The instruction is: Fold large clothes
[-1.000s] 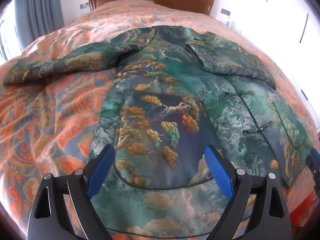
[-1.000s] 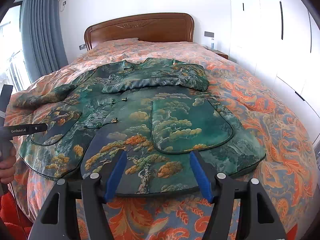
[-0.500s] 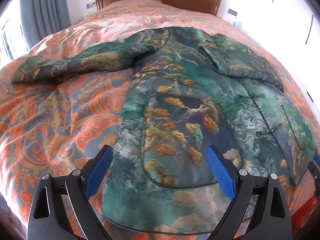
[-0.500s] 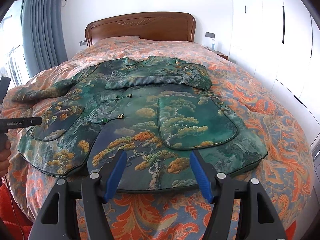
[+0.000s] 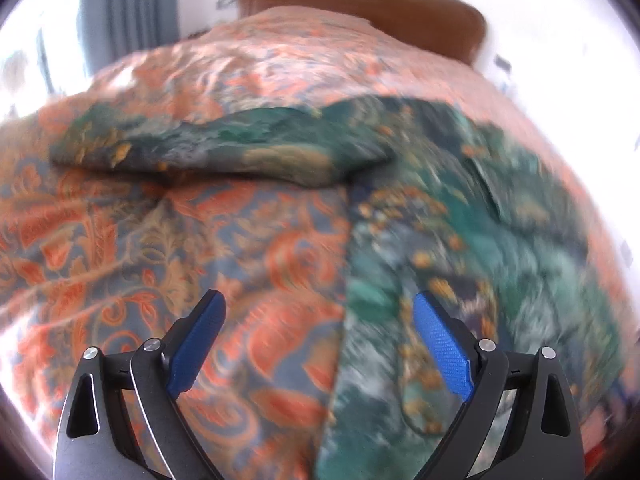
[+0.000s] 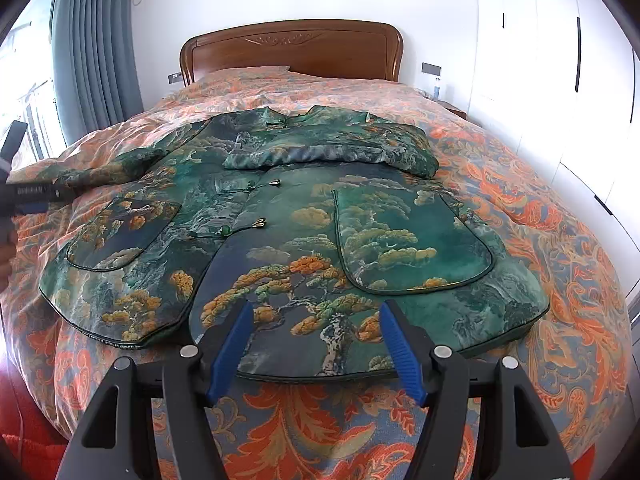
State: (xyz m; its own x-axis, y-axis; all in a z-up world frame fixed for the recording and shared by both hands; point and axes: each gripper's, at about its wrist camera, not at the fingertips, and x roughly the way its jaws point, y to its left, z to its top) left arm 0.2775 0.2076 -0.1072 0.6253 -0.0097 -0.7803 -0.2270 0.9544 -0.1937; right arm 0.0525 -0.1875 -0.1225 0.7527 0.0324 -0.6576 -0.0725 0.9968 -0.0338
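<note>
The bed [image 6: 520, 184], under an orange patterned cover, carried the green jacket [image 6: 280, 240] laid flat, front up, one sleeve [image 5: 224, 148] stretched sideways and the other folded across its chest. The right gripper [image 6: 316, 344] hovered over the hem, fingers well apart and empty. The left gripper [image 5: 320, 344], blurred, stood open beside the jacket's edge, holding nothing.

I can read no text from here. The only lettering is a short white mark on the black bar of the left tool [image 6: 34, 192], at the left edge of the right wrist view beside the jacket's [image 6: 288, 232] outstretched sleeve, and it is too blurred to make out. The left wrist view is smeared throughout.
</note>
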